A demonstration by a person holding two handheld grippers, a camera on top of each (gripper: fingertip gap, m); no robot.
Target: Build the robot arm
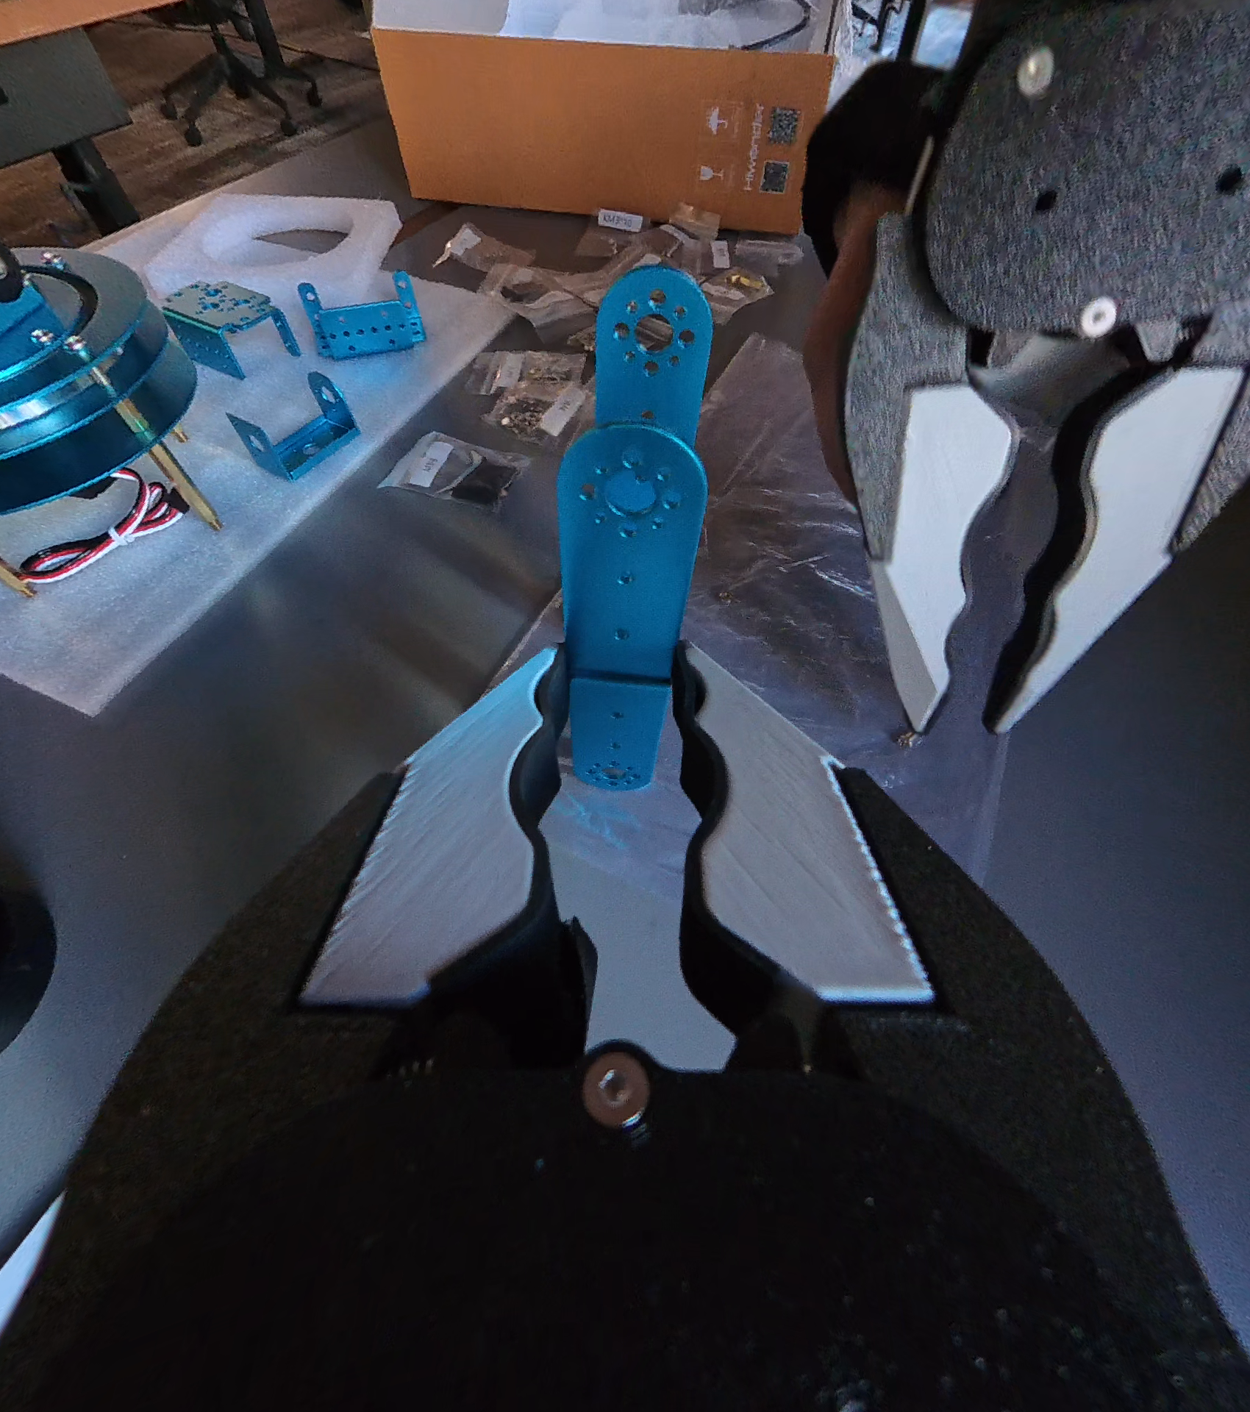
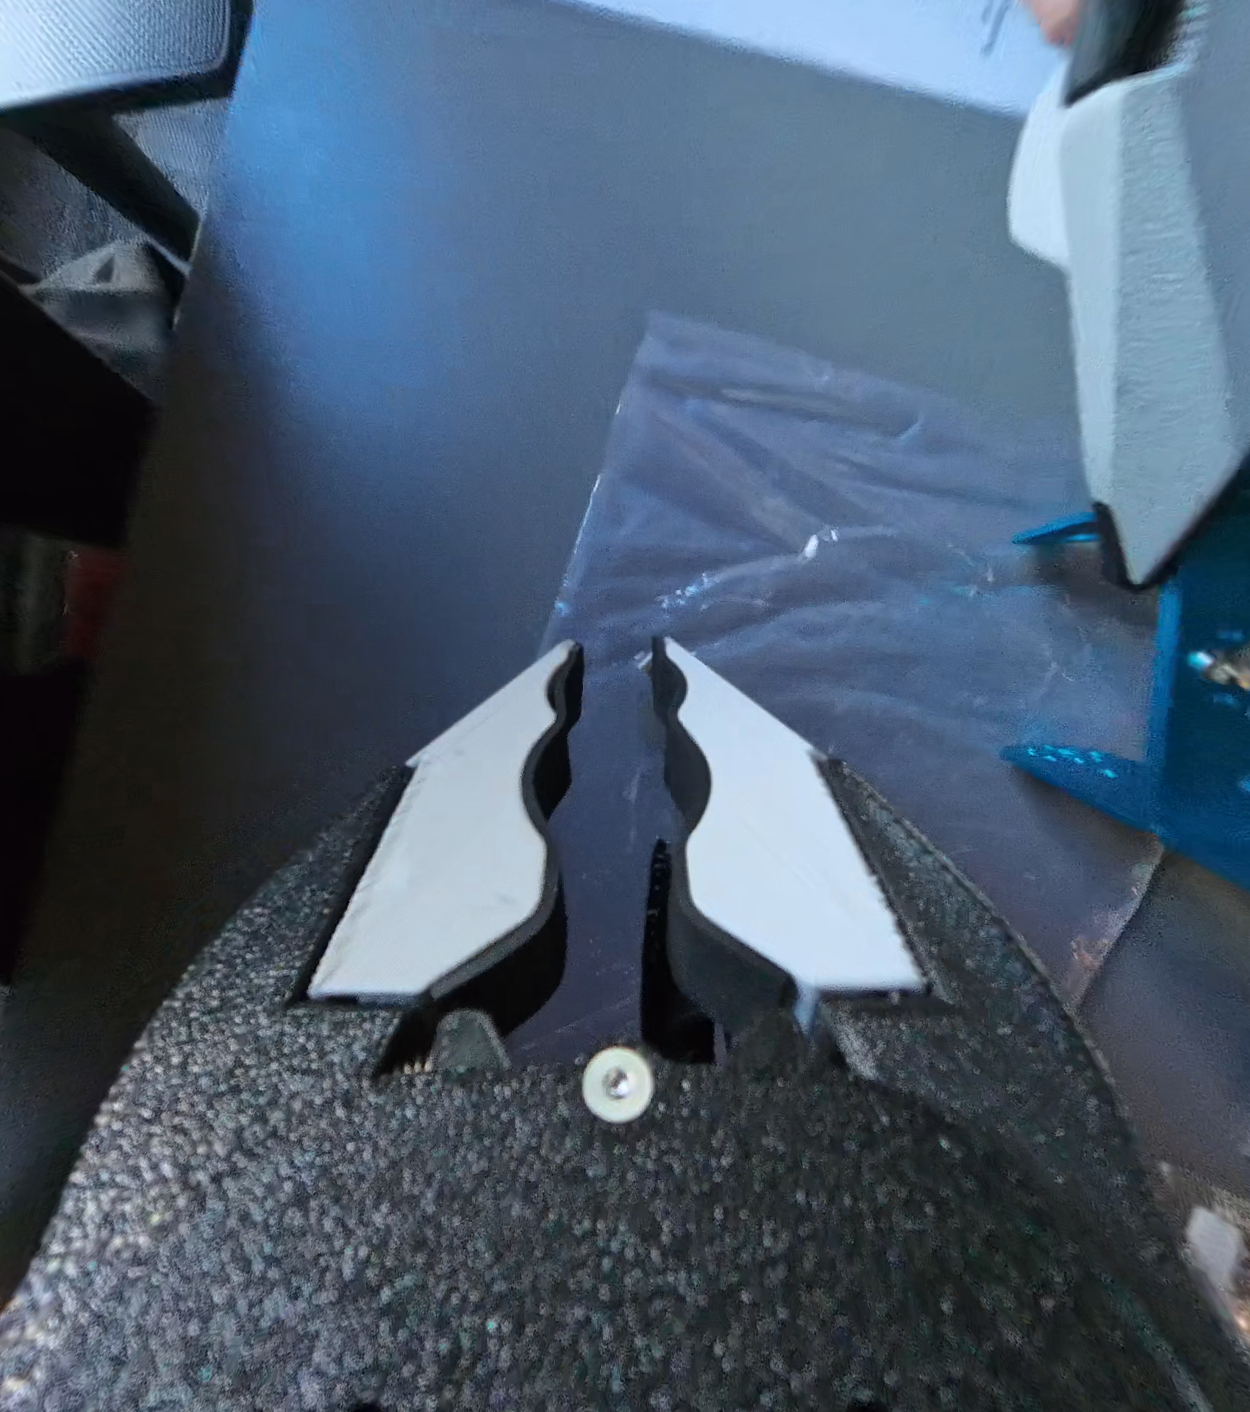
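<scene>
Left gripper [image 1: 618, 657]: clenched on blue U-bracket [image 1: 626, 550], perforated, upright, round-ended arms; base partly hidden betw. fingers. Right gripper [image 2: 616, 649]: nearly closed, narrow gap, holds nothing, over clear plastic bag [image 2: 798, 535] on grey desk [image 1: 301, 726]; view blurred. Far-left desk edge: blue turntable base [image 1: 41, 397], cut off.

Left tongs [image 1: 618, 657] clamped closed; right tongs [image 2: 616, 649] slightly parted, empty.
</scene>
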